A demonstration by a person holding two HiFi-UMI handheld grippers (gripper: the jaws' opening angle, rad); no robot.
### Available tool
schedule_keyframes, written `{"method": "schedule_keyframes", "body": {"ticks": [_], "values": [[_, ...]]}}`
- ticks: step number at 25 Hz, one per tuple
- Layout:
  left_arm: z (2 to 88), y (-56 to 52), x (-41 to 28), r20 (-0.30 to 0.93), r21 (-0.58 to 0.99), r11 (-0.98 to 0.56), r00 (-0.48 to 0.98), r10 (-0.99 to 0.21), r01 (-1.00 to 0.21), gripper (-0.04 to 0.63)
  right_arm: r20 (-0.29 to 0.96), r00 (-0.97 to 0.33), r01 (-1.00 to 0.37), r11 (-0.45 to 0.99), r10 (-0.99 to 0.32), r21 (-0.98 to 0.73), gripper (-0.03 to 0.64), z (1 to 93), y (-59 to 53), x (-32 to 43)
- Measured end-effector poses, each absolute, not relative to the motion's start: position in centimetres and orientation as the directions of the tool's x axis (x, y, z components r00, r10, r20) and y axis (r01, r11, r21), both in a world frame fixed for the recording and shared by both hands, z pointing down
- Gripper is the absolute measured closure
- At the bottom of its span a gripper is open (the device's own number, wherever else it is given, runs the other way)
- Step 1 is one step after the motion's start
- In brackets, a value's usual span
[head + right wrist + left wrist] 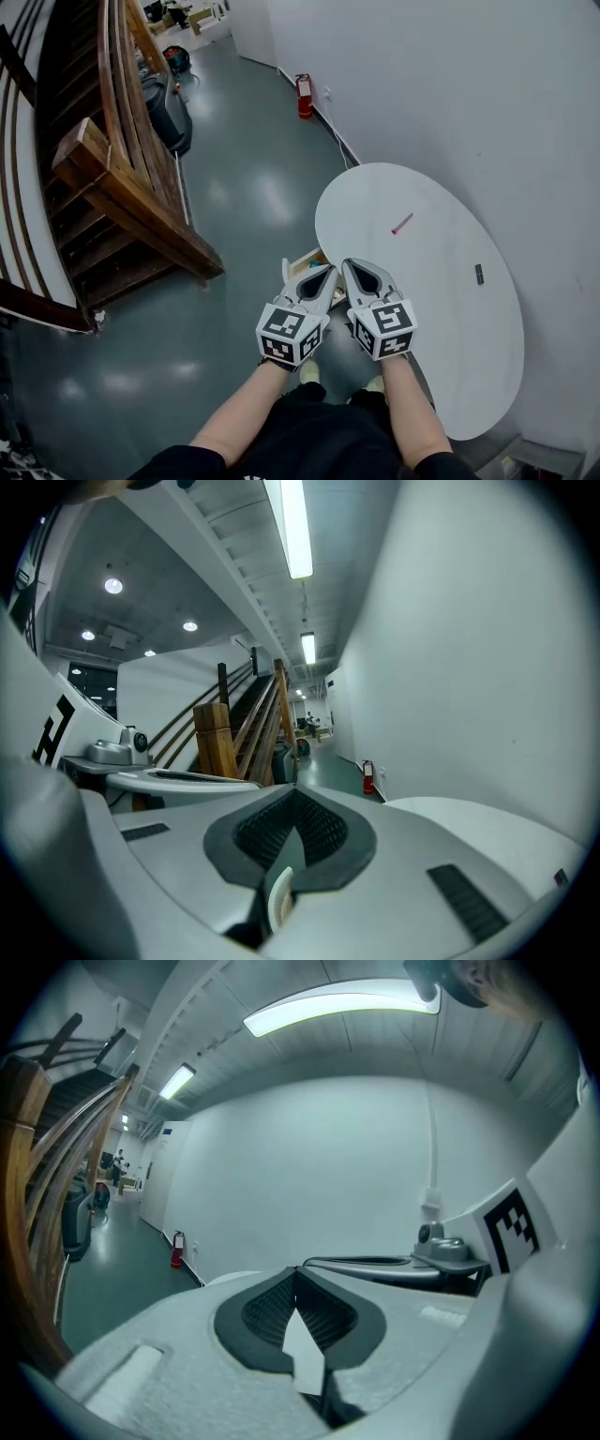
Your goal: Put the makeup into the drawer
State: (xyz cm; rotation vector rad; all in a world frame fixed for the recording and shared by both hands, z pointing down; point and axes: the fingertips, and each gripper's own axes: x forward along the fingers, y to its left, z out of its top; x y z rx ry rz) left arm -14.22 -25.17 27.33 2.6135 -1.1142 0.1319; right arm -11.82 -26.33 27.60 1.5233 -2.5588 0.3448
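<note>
A slim red makeup stick (402,223) lies on the white oval table (450,319), and a small dark item (479,274) lies nearer the wall. A light wooden drawer (306,263) stands open at the table's left edge, partly hidden by my grippers. My left gripper (330,271) and right gripper (350,265) are held side by side above the drawer, short of the red stick. Both are shut with nothing between the jaws. In the left gripper view the left gripper (296,1277) points at the white wall. My right gripper (294,794) faces down the corridor.
A wooden staircase (122,187) rises at the left. A red fire extinguisher (304,96) stands by the white wall, and a dark bin (169,112) sits beside the stairs. Grey-green floor (244,187) runs between stairs and table. My feet (309,372) show below the grippers.
</note>
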Motion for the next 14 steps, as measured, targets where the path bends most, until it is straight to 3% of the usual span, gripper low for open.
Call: {"method": "schedule_keyframes", "body": {"ticks": [14], "values": [[24.2,-24.6,-13.0,0.152,0.223,-0.684,0.718,-0.679,-0.694,0.586,0.208,-0.464,-0.886,0.455,-0.861,-0.094,0.603,24.6,-25.5,-11.0]]}}
